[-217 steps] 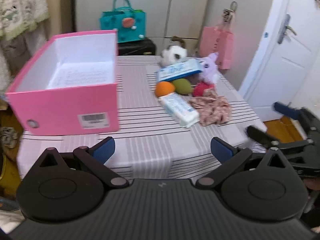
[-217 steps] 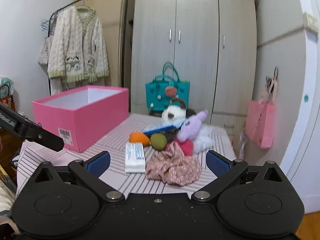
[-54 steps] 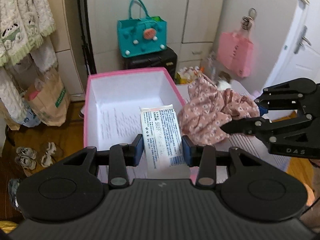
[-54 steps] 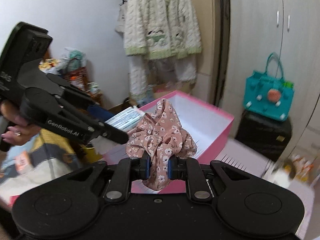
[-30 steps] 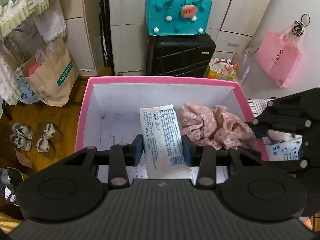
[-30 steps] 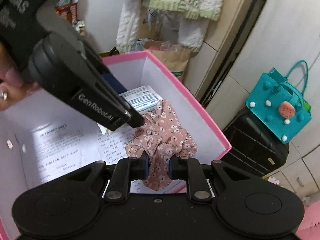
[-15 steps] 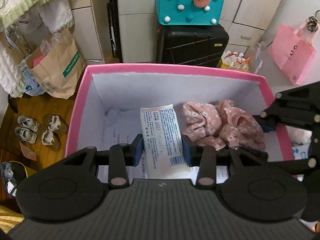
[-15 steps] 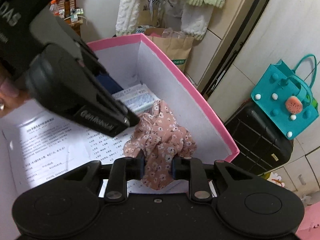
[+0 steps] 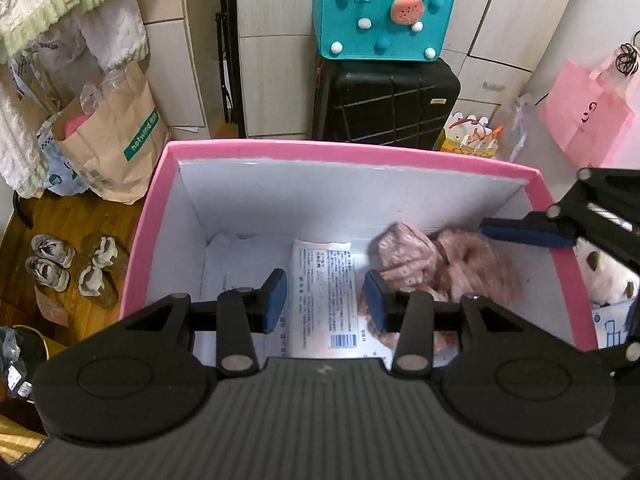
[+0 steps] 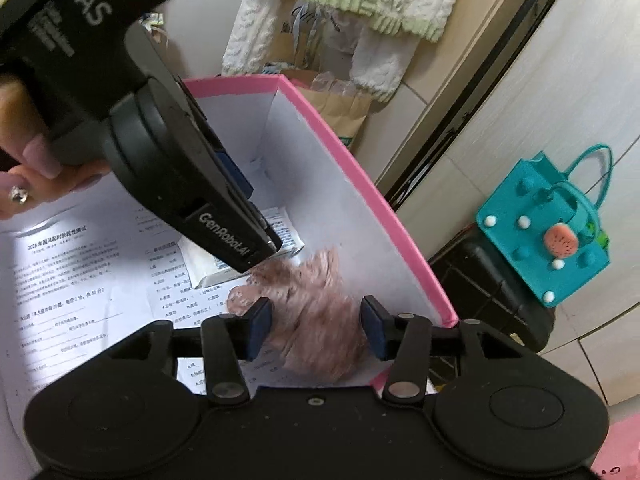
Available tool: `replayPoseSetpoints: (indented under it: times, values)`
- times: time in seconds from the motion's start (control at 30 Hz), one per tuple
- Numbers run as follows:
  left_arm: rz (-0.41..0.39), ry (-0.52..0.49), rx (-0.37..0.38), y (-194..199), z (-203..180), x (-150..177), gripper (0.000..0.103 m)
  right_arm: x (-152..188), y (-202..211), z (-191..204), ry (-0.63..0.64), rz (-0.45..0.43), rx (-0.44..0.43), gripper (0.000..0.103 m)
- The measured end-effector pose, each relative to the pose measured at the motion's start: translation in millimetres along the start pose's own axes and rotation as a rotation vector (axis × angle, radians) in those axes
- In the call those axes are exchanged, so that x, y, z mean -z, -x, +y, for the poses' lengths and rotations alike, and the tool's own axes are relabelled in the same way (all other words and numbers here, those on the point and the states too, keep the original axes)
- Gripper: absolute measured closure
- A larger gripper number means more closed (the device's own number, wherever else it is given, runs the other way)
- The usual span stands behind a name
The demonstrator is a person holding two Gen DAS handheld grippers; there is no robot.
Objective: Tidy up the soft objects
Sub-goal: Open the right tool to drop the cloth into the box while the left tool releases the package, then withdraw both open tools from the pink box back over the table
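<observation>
Inside the pink cardboard box, the white printed tissue packet and the crumpled pink floral cloth lie side by side on printed paper sheets. Above them, the left gripper and right gripper both hang with fingers parted, holding nothing.

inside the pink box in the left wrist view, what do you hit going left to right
printed paper sheet → left gripper, open over the white tissue pack → pink floral cloth → blue pad of the right gripper above the box's right wall
</observation>
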State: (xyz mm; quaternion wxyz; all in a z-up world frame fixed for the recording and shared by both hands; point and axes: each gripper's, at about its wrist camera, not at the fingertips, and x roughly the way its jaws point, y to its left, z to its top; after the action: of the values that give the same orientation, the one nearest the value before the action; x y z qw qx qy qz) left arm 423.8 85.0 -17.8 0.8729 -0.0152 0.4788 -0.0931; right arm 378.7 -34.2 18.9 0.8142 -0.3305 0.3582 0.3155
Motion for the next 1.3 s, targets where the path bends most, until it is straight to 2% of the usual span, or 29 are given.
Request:
replayPoseSetpoints:
  times: [0.1,0.23,0.63,0.87,1.3]
  values:
    - [0.013,-0.001,0.017,5.8,0.1,0.8,0.059,1.9,10.4,-1.7,-0.016,-0.019,0.015,0.048]
    - [0.016,-0.014,0.020,22.2,0.5,4.2,0.058,2.8,31.1,-4.0,-0.063,-0.046,-0.010,0.048]
    - [-0.008,-0.124,-0.001,110.7,-20.8,29.6,0.054,18.0,108.8,9.3,-0.211,-0.081,-0.085,0.048]
    - [-0.021,-0.196,-0.010,166.5,-35.4,53.8,0.048,26.9,156.9,23.1,-0.267,-0.116,-0.112,0.048]
    - [-0.114,-0.289,-0.013,250.8,-53.5,111.9,0.034,56.3,231.8,65.4,-0.279,-0.163,-0.106,0.046]
